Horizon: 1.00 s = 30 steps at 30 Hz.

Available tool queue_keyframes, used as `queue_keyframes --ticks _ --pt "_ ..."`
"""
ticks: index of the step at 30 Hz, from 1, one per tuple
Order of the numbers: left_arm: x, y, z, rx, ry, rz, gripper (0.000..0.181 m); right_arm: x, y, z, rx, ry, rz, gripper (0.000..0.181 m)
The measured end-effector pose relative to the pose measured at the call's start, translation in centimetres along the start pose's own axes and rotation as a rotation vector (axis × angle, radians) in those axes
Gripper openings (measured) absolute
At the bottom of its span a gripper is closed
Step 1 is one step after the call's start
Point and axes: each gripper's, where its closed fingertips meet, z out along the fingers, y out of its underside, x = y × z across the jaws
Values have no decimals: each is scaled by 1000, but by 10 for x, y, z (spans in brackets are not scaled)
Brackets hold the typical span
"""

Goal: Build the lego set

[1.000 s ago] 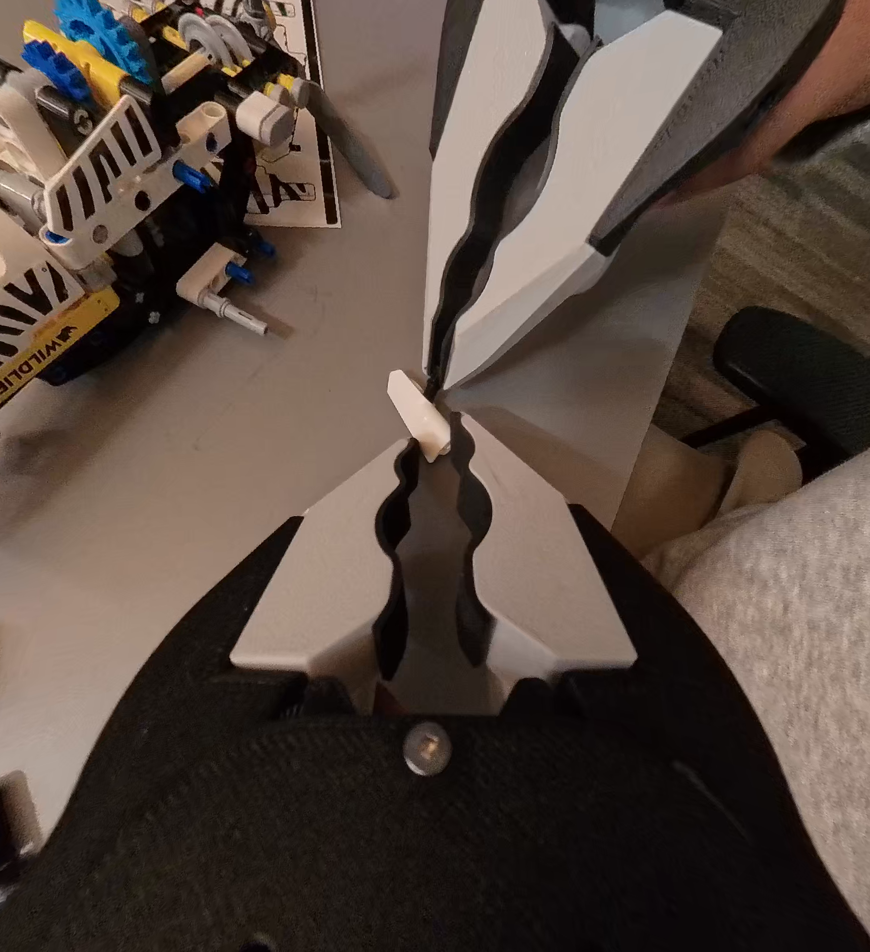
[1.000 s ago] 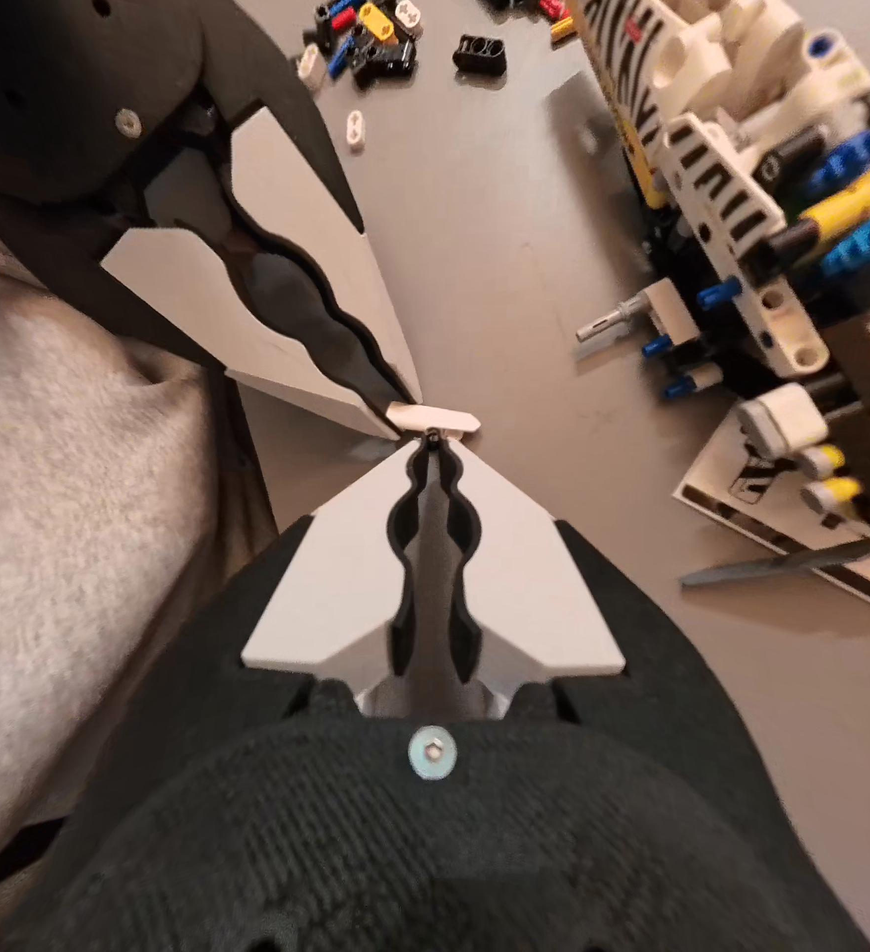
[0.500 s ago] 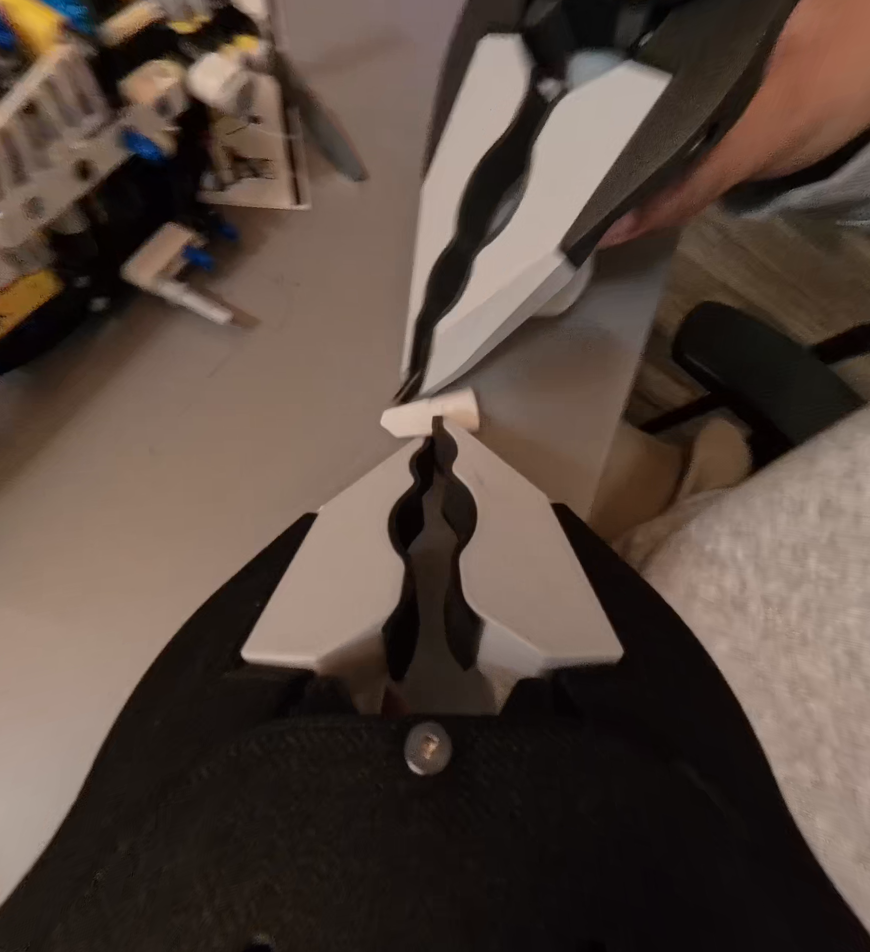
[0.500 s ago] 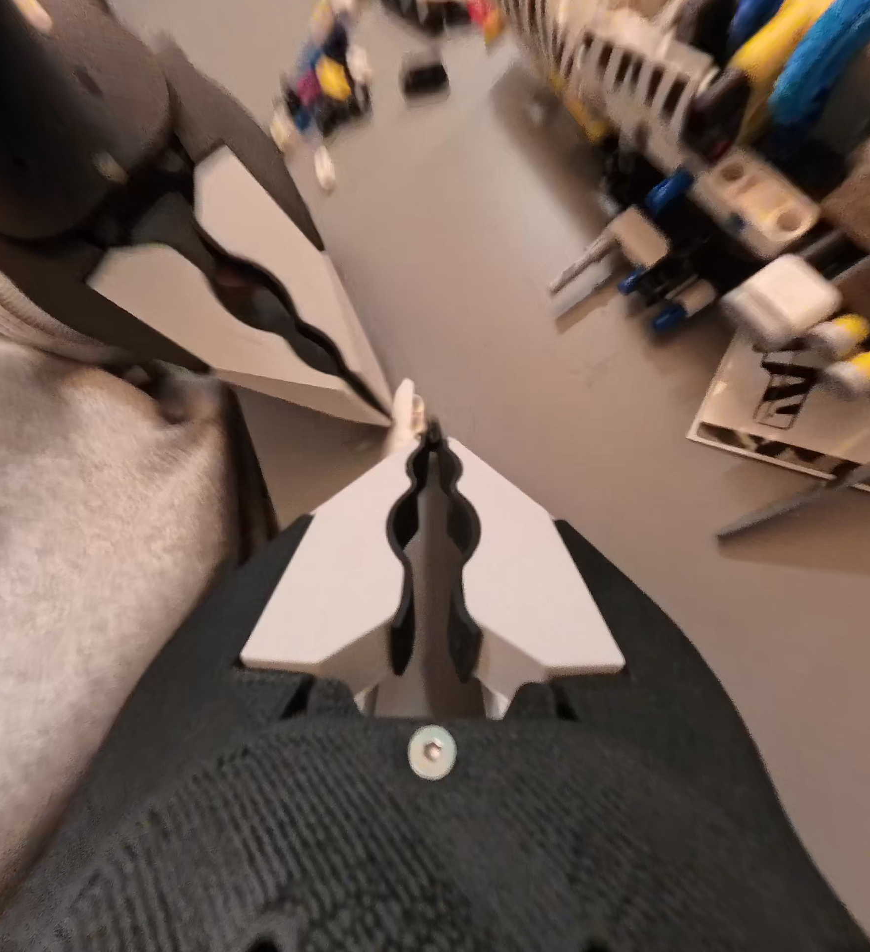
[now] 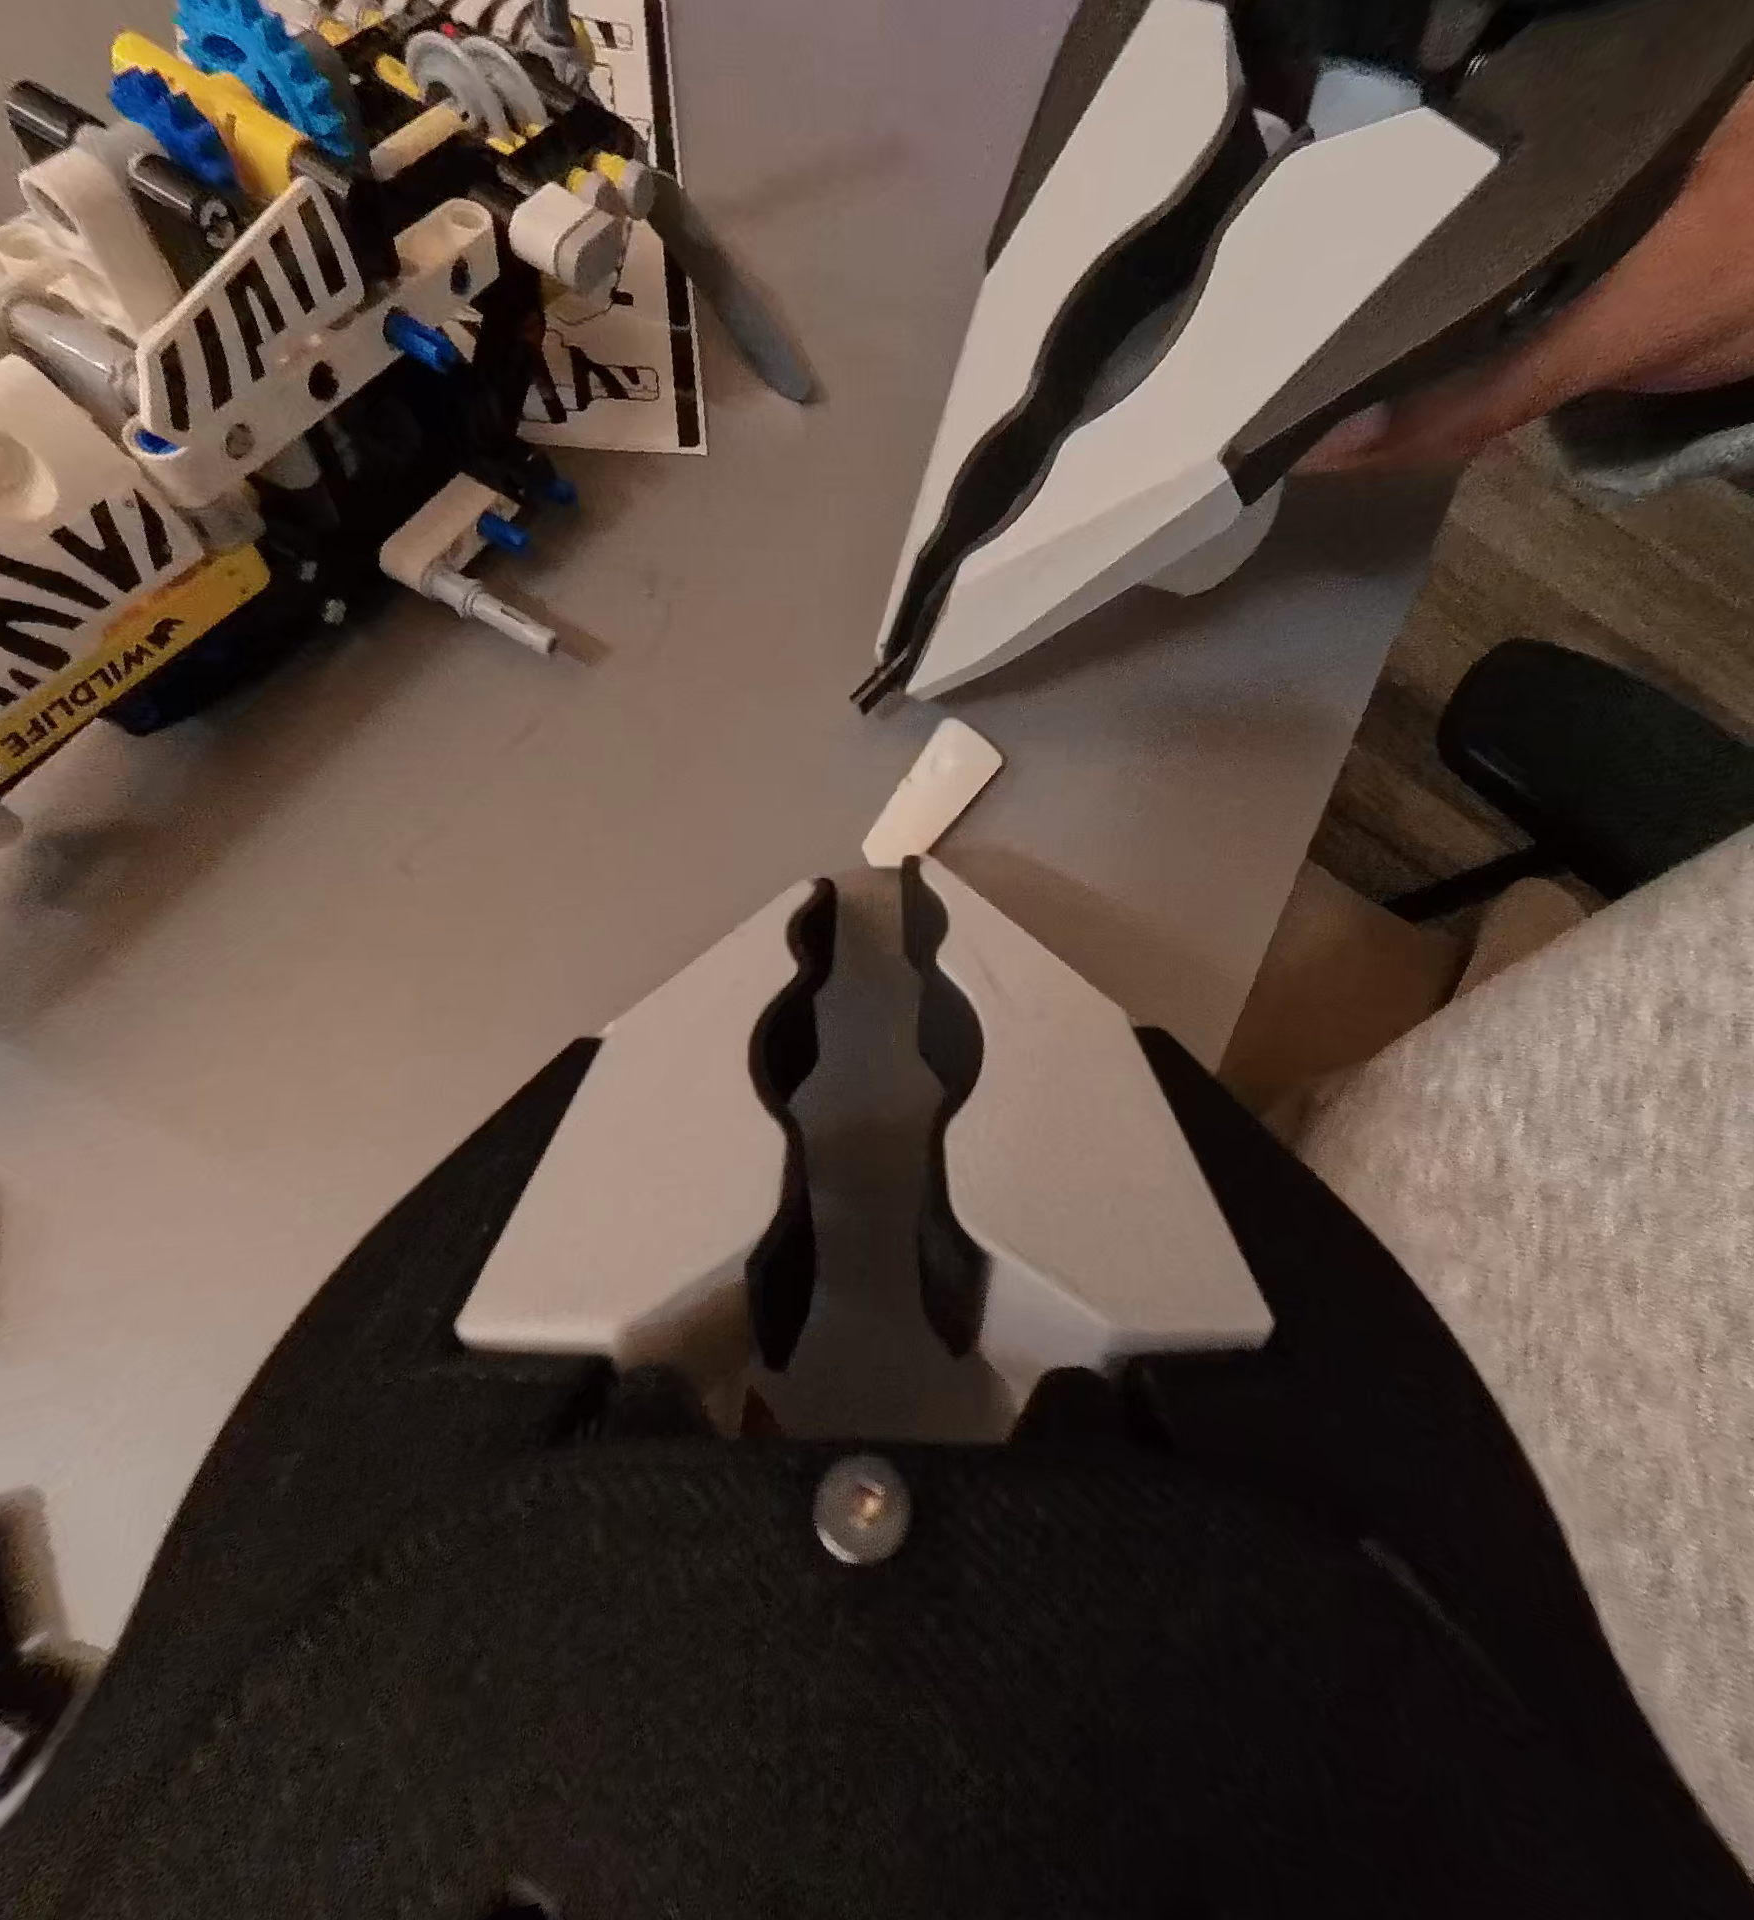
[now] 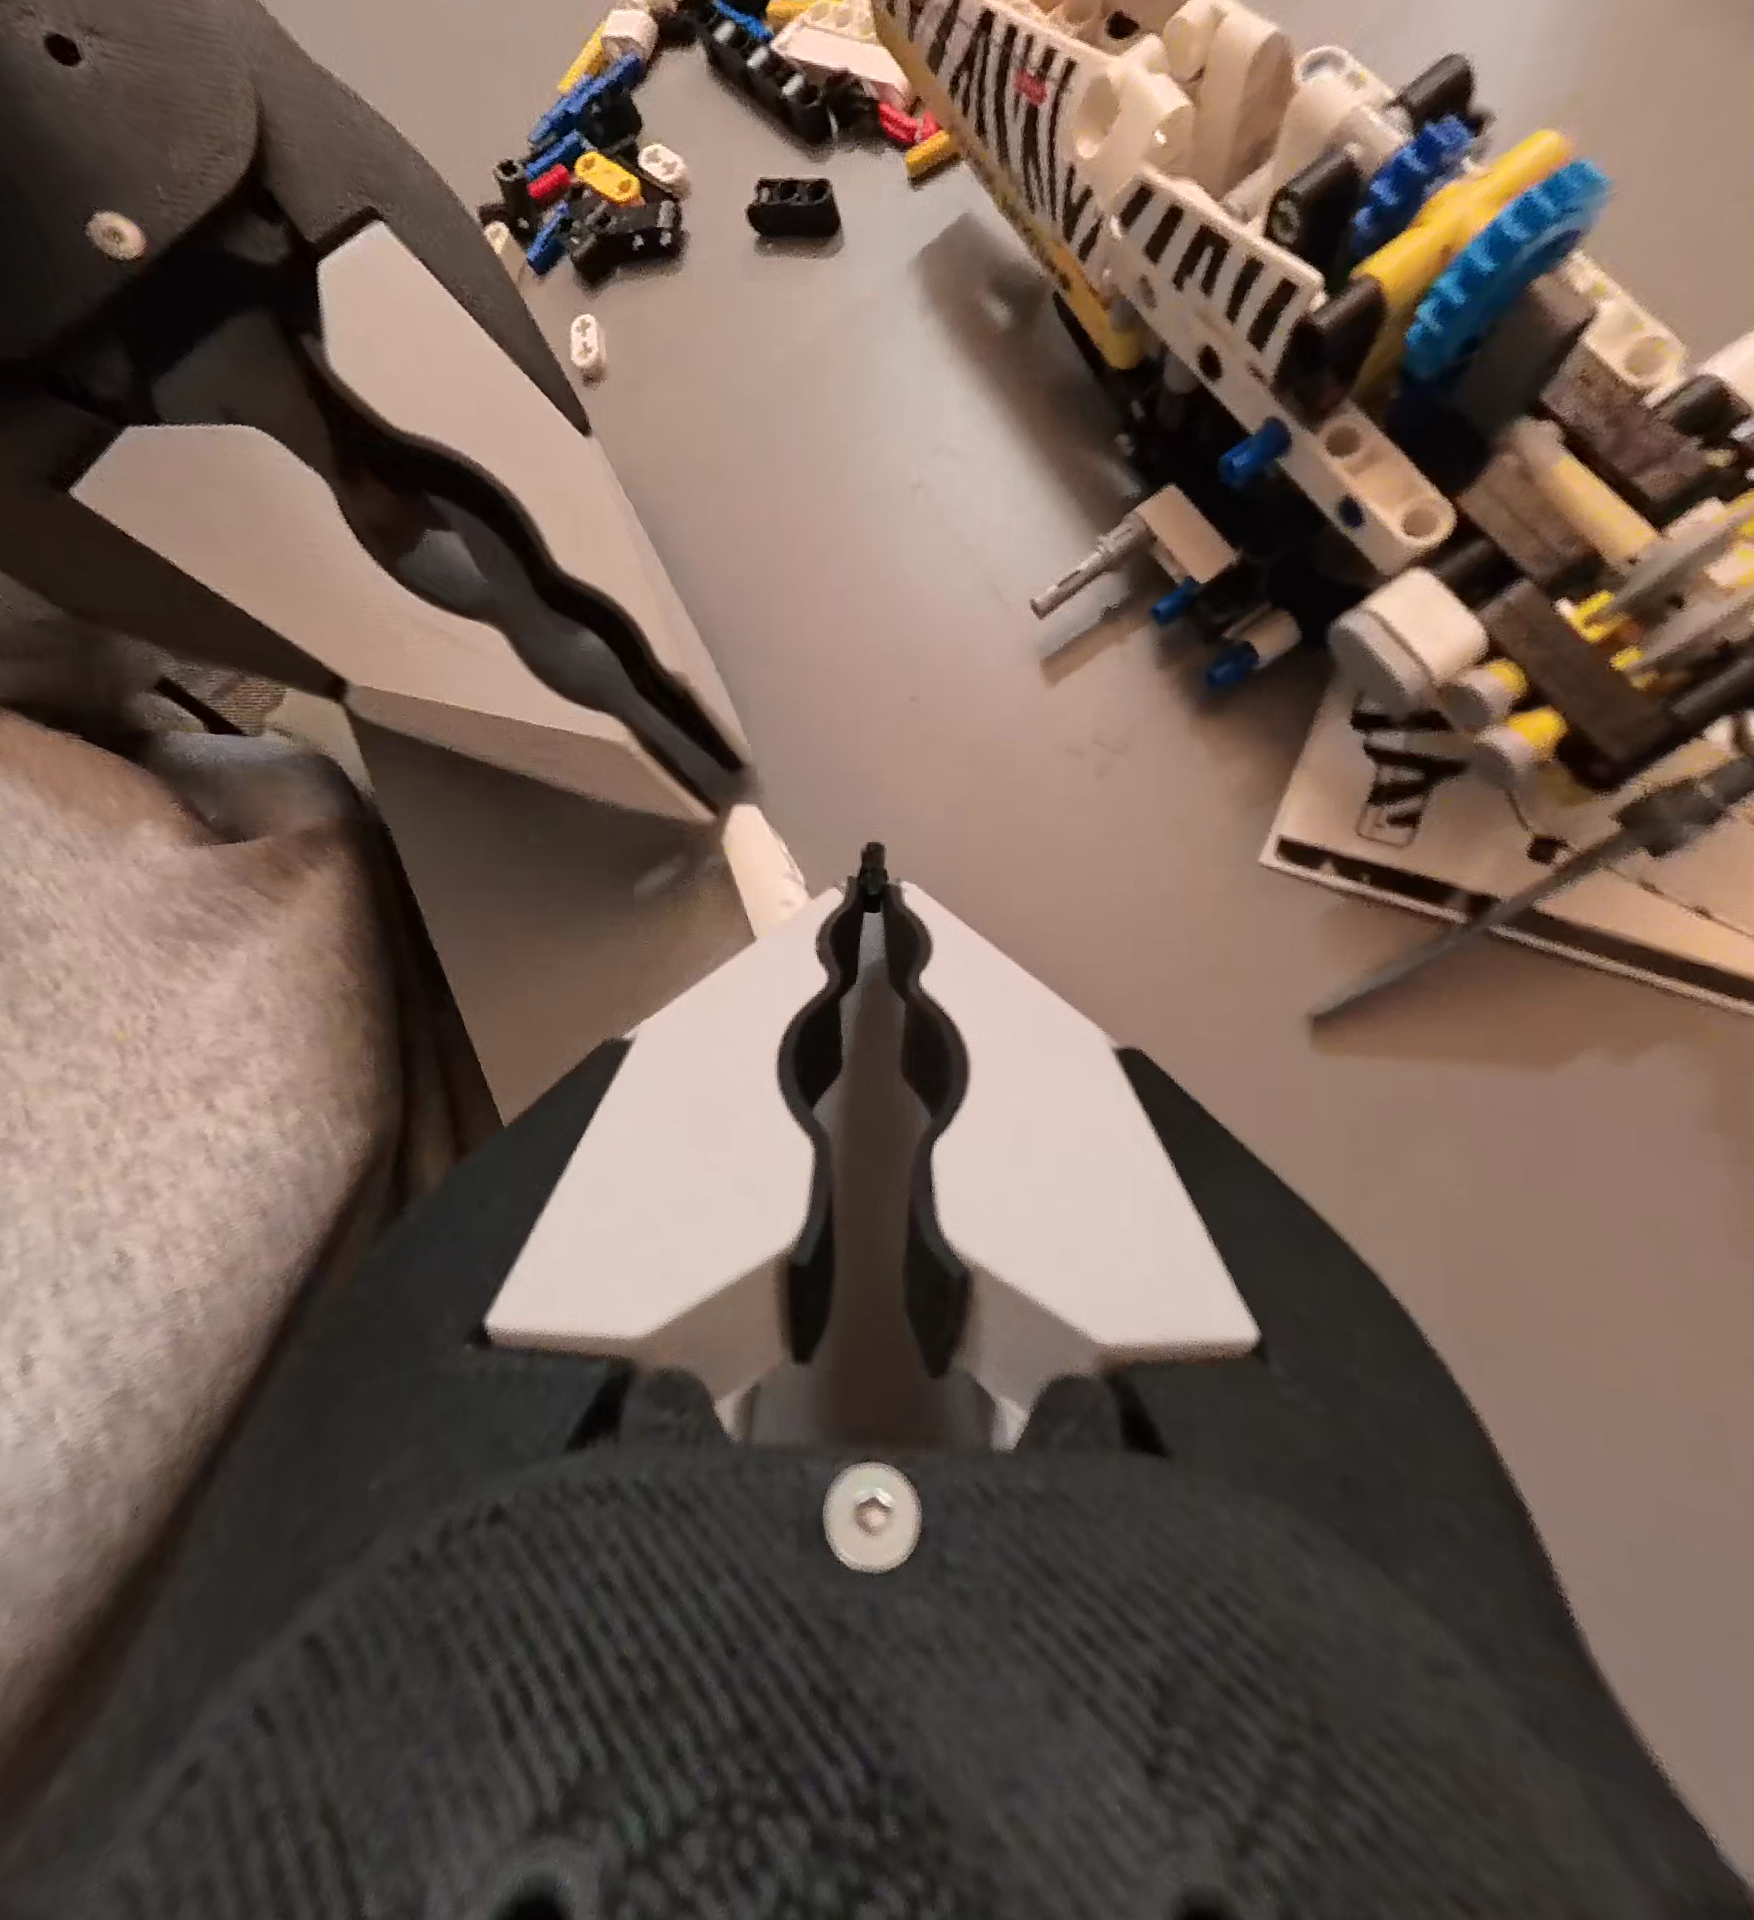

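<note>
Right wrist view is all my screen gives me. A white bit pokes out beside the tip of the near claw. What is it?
Observer: The left wrist view shows it whole. It is a small flat white piece with rounded corners, just beyond the tips of the left gripper.
Operator: Is that other claw squeezing it?
Observer: No. In its own view the jaws stand apart, with bare table showing between them.
Operator: And my claw with the black pin, what carries it?
Observer: A person's hand grips the back of the right gripper. Only the left wrist view shows that.
</note>
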Motion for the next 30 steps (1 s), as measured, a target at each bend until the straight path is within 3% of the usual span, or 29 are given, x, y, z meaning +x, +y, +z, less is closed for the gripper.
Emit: queue_keyframes --ticks 5,9,14,22,26,30 --pt "10 2 2 5 -49 30 32 -13 14 -1 -19 42 0 2" --pt "7 5 -3 -11 -127 63 45 -47 9 3 35 -55 9 2" --pt "9 3 -13 48 -69 -38 44 -42 9 -1 74 -1 6 2" --pt "17 -6 -2 59 -161 83 18 -39 10 -11 125 90 -30 2" --pt "32 -19 -10 164 25 -66 11 -49 1 -24 205 80 -96 2" --pt "52 -34 -30 270 386 -325 25 -57 -11 -41 309 72 -190 2"
